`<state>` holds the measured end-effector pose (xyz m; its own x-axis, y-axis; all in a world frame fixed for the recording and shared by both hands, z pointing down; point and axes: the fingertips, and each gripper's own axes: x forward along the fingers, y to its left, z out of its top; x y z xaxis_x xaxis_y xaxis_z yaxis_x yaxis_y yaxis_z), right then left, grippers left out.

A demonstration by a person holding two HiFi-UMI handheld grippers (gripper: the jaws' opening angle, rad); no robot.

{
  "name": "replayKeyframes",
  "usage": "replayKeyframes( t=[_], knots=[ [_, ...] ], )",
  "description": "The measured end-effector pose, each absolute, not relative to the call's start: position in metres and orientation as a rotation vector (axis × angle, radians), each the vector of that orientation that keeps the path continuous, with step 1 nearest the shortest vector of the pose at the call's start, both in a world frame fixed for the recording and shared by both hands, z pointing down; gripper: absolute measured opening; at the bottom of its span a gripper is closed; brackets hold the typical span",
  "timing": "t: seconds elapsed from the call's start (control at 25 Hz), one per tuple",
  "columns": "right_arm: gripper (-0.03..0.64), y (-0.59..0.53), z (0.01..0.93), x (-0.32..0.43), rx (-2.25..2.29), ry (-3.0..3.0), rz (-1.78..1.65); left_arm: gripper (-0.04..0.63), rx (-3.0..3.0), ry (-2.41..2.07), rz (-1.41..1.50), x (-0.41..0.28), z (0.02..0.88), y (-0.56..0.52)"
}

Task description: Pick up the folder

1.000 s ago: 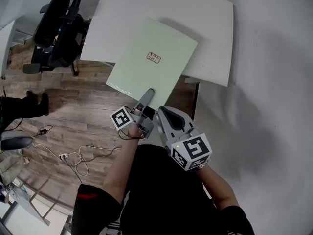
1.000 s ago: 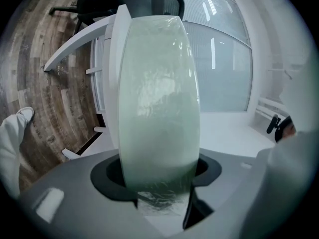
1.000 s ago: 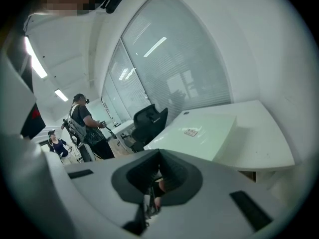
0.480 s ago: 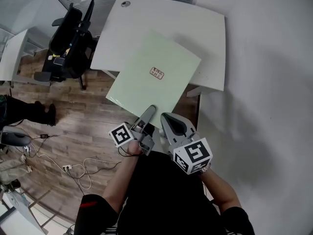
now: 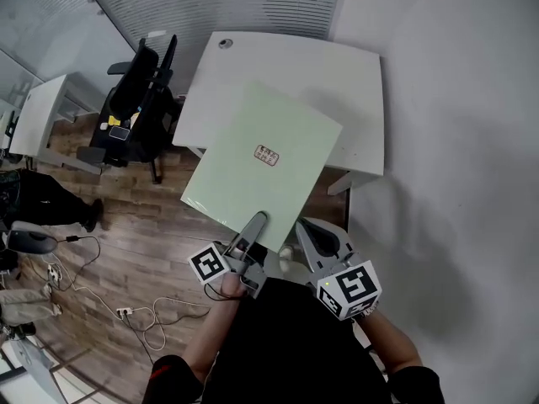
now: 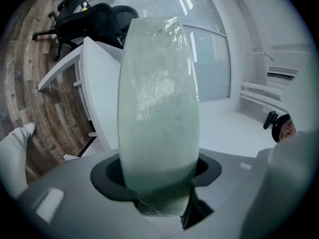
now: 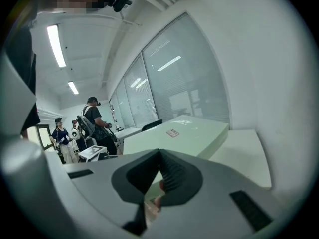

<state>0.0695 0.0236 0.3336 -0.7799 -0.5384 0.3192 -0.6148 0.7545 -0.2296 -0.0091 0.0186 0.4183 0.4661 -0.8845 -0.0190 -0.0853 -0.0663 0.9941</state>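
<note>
— Pale green folder (image 5: 265, 162), where is it exactly?

— It is in the air over the white desk (image 5: 358, 74). Its far part hangs above the desk top and throws a shadow there. Its near edge sticks out past the desk edge, over the wooden floor (image 5: 126, 217).

— Which gripper holds it?

— The left gripper (image 5: 255, 221). In the left gripper view the folder stands between the two dark pads, and both pads press on its near edge. So the jaws are clamped on the folder.

— And the right gripper (image 5: 305, 225)?

— It is just to the right of the left one, close to the near edge of the folder. In the right gripper view its two jaws meet at the tips and nothing is between them. The folder shows beyond them, further away.

— Is something on the folder?

— Yes, a small label (image 5: 266, 155) with red print, about in the middle of the cover. The print is too small to read.

— What else is around?

— A black office chair (image 5: 139, 108) stands at the left of the desk. Cables (image 5: 147, 322) lie on the floor at the near left. In the right gripper view some people (image 7: 94, 118) stand far off beside other white desks, and glass walls with blinds are behind the desk.
</note>
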Motion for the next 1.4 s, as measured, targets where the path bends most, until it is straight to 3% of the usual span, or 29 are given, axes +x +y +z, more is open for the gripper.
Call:
replayKeyframes(
  t=[1.04, 1.4],
  knots=[
    [-0.002, 0.072, 0.274, 0.127, 1.147, -2.889, 0.497, 0.276, 1.596, -0.946, -0.858, 0.009, 0.341, 0.085],
    [-0.002, 0.075, 0.263, 0.112, 1.127, -2.923, 0.416, 0.276, 1.592, -0.930, -0.854, 0.014, 0.340, 0.089]
  ],
)
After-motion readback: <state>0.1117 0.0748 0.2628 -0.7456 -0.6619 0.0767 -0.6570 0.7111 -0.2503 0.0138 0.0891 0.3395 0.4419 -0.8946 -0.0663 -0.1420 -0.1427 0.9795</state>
